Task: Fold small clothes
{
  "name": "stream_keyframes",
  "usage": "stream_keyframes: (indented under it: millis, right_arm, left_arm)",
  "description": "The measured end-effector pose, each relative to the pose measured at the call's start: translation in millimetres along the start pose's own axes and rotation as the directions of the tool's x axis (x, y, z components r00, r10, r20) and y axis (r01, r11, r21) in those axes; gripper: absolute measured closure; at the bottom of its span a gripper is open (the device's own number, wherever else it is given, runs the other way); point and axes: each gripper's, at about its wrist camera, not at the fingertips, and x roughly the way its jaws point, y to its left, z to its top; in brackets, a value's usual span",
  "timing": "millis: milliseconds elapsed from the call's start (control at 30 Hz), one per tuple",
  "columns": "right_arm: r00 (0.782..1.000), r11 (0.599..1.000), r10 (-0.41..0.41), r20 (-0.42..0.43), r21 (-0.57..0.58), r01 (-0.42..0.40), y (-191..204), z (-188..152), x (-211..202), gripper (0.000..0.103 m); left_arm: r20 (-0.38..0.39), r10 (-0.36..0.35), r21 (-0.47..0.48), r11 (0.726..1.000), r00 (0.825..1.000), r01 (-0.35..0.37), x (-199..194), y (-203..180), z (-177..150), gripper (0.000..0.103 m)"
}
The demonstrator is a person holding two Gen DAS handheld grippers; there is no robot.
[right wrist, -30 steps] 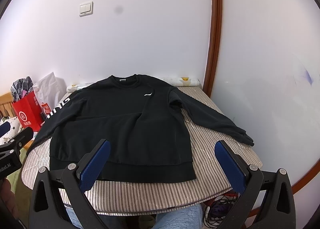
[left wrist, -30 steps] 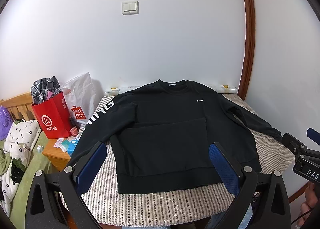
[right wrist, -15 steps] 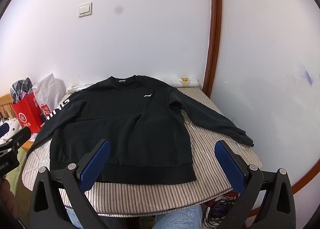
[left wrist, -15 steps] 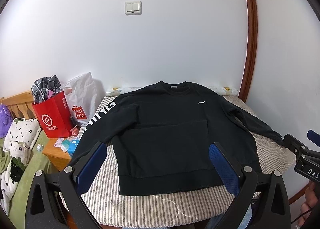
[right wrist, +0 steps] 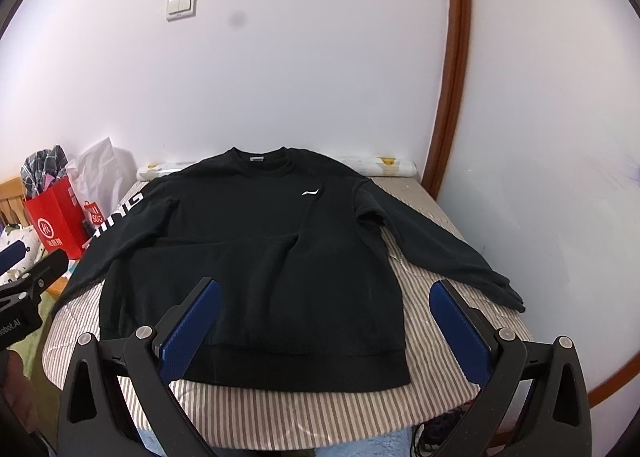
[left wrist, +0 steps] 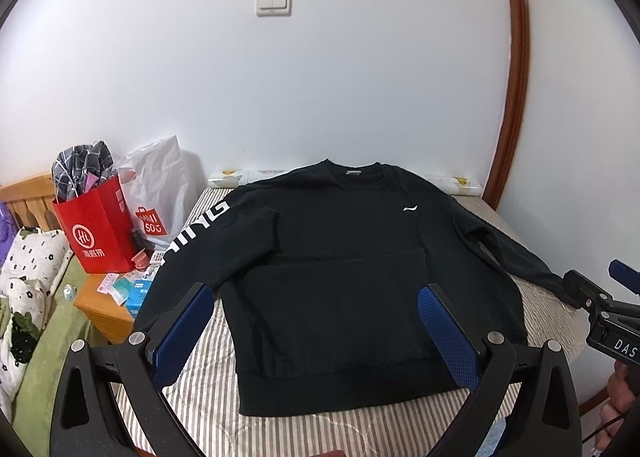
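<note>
A black sweatshirt [left wrist: 344, 277] lies flat, front up, on the striped surface [left wrist: 304, 431], collar at 12 o'clock toward the wall and hem at 6 o'clock. A small white swoosh-like logo [left wrist: 410, 208] marks the chest, and white block letters [left wrist: 200, 229] run down the sleeve at 9 o'clock; "ING" is readable, the rest is not. The other sleeve stretches toward 3 o'clock.

The left gripper [left wrist: 320, 331] hovers above the hem, blue pads spread wide, holding nothing. The right gripper [right wrist: 326, 327] is likewise spread and empty, and in the left view its body reads "DAS".

At 9 o'clock stand a red bag [left wrist: 98, 225] with a round "HL" emblem and a white bag [left wrist: 158, 193] with a red Miniso tag.
</note>
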Motion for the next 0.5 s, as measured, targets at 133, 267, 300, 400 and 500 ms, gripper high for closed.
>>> stream_keyframes:
  millis: [133, 267, 300, 400, 500]
  right_arm:
    - [0.999, 1.000, 0.016, -0.036, -0.008, -0.016, 6.6, 4.5, 27.2, 0.000]
    - [0.997, 0.999, 0.006, -0.072, -0.036, -0.009, 12.2, 7.1, 63.6, 0.000]
    - [0.997, 0.999, 0.011, -0.078, -0.037, -0.014, 12.9, 7.2, 72.2, 0.000]
    - [0.993, 0.999, -0.006, -0.120, -0.043, 0.001, 16.9, 6.4, 108.2, 0.000]
    - [0.989, 0.998, -0.039, -0.145, -0.052, 0.032, 20.4, 1.3, 135.1, 0.000]
  left_arm:
    - [-0.029, 0.003, -0.030, 1.000, 1.000, -0.004, 24.6, 11.1, 6.9, 0.000]
    - [-0.072, -0.007, -0.067, 0.998, 0.997, 0.002, 58.1, 28.6, 9.5, 0.000]
    - [-0.078, -0.007, -0.080, 0.997, 0.997, 0.000, 67.0, 34.6, 8.4, 0.000]
    - [-0.124, -0.026, -0.155, 0.988, 0.992, 0.007, 98.8, 57.5, 0.6, 0.001]
    - [-0.175, -0.088, -0.279, 0.959, 0.981, 0.036, 135.4, 90.2, -18.4, 0.001]
